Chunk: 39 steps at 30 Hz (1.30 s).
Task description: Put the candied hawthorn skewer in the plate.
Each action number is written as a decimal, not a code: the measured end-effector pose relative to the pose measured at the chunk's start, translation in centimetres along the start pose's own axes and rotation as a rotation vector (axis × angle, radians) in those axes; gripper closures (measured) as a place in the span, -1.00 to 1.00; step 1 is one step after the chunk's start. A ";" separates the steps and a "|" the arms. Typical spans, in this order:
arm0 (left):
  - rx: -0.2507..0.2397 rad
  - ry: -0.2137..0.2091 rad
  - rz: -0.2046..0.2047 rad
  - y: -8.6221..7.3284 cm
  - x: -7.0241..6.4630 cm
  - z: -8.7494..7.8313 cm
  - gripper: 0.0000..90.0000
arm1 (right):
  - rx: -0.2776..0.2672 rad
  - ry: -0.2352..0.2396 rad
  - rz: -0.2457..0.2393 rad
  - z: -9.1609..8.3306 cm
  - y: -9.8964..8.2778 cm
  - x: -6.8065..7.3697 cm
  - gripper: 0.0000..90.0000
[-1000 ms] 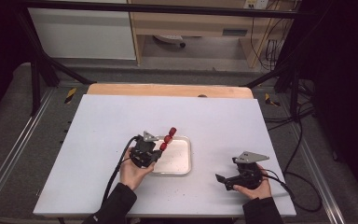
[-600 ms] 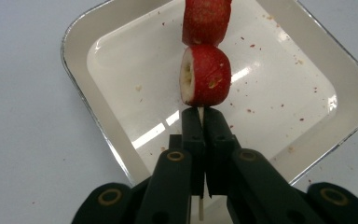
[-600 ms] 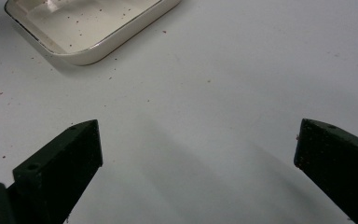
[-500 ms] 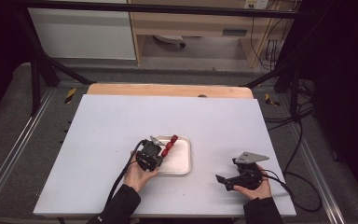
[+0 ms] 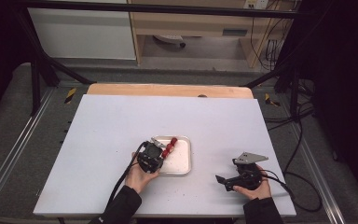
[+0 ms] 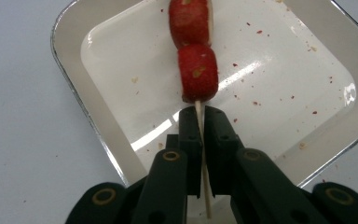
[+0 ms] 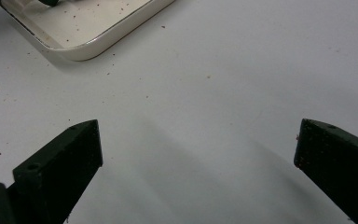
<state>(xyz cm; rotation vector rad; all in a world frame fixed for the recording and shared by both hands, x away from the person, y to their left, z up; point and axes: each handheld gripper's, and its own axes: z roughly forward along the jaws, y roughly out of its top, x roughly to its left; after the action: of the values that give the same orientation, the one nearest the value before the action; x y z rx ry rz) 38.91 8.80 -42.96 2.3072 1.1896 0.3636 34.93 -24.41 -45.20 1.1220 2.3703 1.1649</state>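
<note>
One skewer of red fruit pieces, pinched by its bare stick over the tray.

Going left to right: the left gripper (image 6: 200, 122) is clamped on the thin wooden stick of the skewer (image 6: 195, 65), just below the lowest red chunk, with the fruit hanging over the white square tray (image 5: 182, 167) on the table (image 5: 102, 135). To do this well I'd keep the grip firm on that stick, lower it slowly and level so the chunks land inside the tray's rim, not on it, and only then let go. The right gripper (image 7: 198, 149) sits released, jaws wide apart, low over bare table to the right of the tray.
</note>
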 end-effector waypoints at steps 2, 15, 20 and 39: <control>-0.011 -0.009 0.010 -0.1 0.1 -0.2 0.82 | -0.001 0.000 0.001 0.0 0.0 0.0 -0.97; -0.103 -0.091 0.108 -1.5 2.3 -3.7 -0.09 | -0.006 0.000 0.017 -0.4 0.1 -0.1 -0.97; -0.131 -0.121 0.121 -2.9 4.0 -4.9 -0.48 | -0.006 -0.001 0.022 -0.4 0.2 -0.1 -0.97; -0.233 -0.060 0.019 -11.6 10.2 -7.3 -0.93 | -0.005 0.002 0.040 -0.6 0.1 -0.4 -0.99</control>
<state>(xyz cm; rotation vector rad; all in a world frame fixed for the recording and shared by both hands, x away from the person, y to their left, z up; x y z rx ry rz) 33.71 25.07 -43.33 2.1148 1.0388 0.4138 34.89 -25.01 -44.80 1.1720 2.3551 1.1856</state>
